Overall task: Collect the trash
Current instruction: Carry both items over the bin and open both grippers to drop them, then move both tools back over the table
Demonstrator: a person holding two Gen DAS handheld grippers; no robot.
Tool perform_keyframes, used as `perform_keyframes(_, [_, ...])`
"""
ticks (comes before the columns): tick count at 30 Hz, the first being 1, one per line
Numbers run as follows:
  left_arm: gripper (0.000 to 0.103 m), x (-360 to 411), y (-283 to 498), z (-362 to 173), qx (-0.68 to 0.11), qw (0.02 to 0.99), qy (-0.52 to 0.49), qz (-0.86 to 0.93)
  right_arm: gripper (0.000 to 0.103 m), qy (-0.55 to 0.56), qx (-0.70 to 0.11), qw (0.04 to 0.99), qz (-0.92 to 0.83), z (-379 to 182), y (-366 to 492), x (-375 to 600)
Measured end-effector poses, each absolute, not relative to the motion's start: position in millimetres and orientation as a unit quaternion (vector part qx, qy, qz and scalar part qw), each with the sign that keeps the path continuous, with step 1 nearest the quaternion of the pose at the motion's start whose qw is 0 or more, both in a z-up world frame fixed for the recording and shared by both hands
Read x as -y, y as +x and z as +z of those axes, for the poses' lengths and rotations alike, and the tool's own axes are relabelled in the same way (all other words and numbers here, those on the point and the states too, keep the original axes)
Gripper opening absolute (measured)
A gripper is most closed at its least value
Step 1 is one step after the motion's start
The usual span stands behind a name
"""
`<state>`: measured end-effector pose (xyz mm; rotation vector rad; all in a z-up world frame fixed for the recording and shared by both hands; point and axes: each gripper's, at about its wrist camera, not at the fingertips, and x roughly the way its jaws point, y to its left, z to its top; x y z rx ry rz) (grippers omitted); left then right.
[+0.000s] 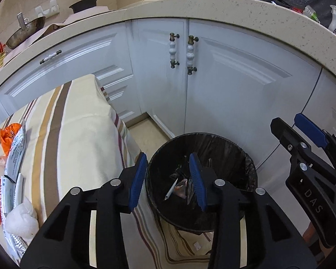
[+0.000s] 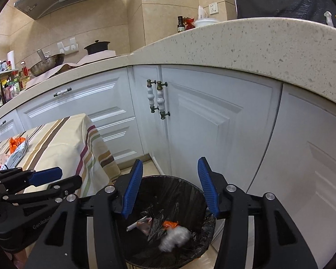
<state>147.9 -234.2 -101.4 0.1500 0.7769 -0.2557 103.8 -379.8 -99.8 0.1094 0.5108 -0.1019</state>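
A black-lined trash bin (image 1: 248,168) stands on the floor by the white cabinets; it also shows in the right wrist view (image 2: 190,188). Inside lie a white stick (image 2: 136,223), crumpled wrappers and a blurred white wad with an orange scrap (image 2: 175,237). My left gripper (image 1: 169,179) is open and empty over the bin's left rim. My right gripper (image 2: 170,188) is open and empty above the bin. More trash lies on the striped table: orange wrappers (image 1: 9,134), a white printed packet (image 1: 16,154) and a white wad (image 1: 22,222).
The striped tablecloth table (image 1: 82,134) stands left of the bin. White cabinet doors (image 1: 224,85) and a speckled countertop (image 1: 212,6) are behind it. A wok (image 2: 49,63) and a pot (image 2: 97,47) sit on the counter.
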Motion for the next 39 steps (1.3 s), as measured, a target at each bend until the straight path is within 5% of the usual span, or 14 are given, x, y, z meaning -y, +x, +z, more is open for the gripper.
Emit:
perform_keyframes(10, [0.052,172.4,99.3,-60.9,-0.329,0.937,0.055,-0.108,0.055,0.064,-0.239,0.968,-0.029,-78.2,71.8,341.3])
perform_keyframes(27, [0.052,-37.3,10.2,-52.7,-0.326,0.943,0.015,0.065,0.057,0.04,-0.242,0.961,0.128,-64.5,32.3,182.2])
perform_keyframes(39, [0.052,-118.1,-23.1,-74.7,-0.343,0.931,-0.021,0.127,0.057,-0.016,-0.279,0.941,0.189,-88.0,24.3,104.3])
